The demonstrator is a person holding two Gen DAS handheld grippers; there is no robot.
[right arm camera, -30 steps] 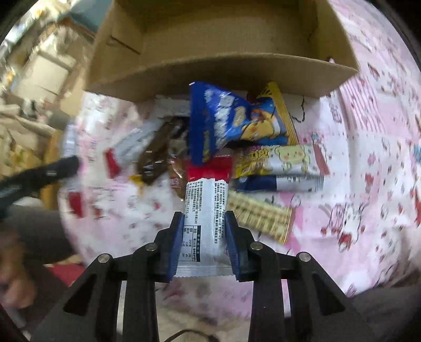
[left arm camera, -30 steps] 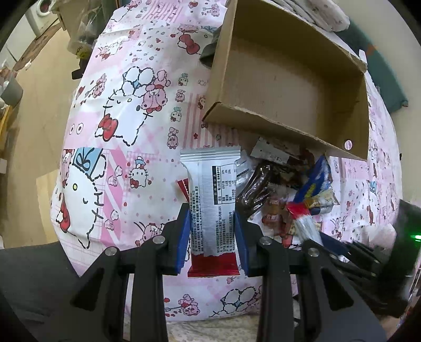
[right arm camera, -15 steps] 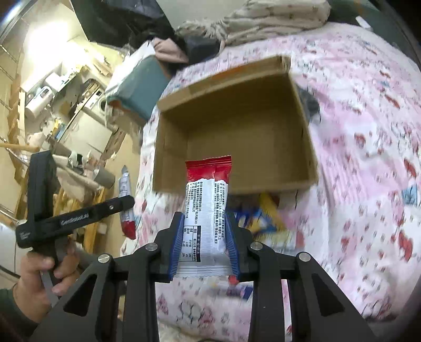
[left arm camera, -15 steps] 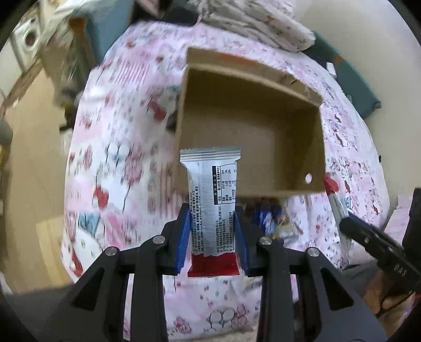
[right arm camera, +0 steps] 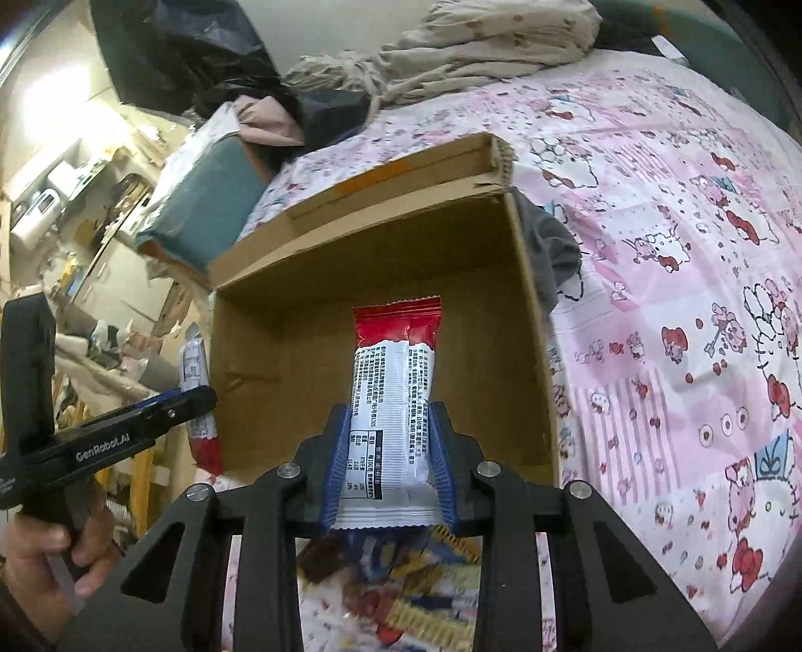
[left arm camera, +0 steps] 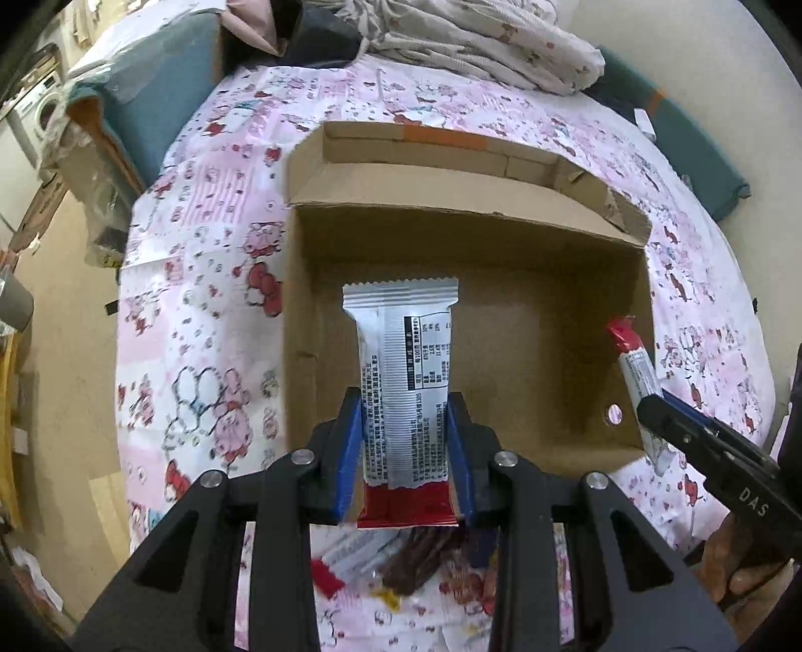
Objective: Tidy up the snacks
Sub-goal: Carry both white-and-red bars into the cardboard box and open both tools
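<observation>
Now both grippers, left [left arm camera: 405, 446] and right [right arm camera: 388, 459], are each clenching a snack bar [left arm camera: 404, 383] over the cardboard box [left arm camera: 501, 240], needing lowering before letting go.

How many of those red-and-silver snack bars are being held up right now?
2. One red-and-silver snack bar is clamped in the left hand-held gripper, the other bar in the right hand-held gripper, both over the cardboard box. More may lie hidden in the blurred pile below.

A cardboard box [left arm camera: 501, 281] sits open on a bedspread [left arm camera: 200, 311]. Above its near wall, the left gripper [left arm camera: 405, 451] and right gripper [right arm camera: 388, 461] each hold a snack bar [left arm camera: 403, 381] [right arm camera: 393, 401] upright, side by side. A snack pile [right arm camera: 401, 592] lies before the box; bedding [left arm camera: 476, 35] is heaped behind it.
</observation>
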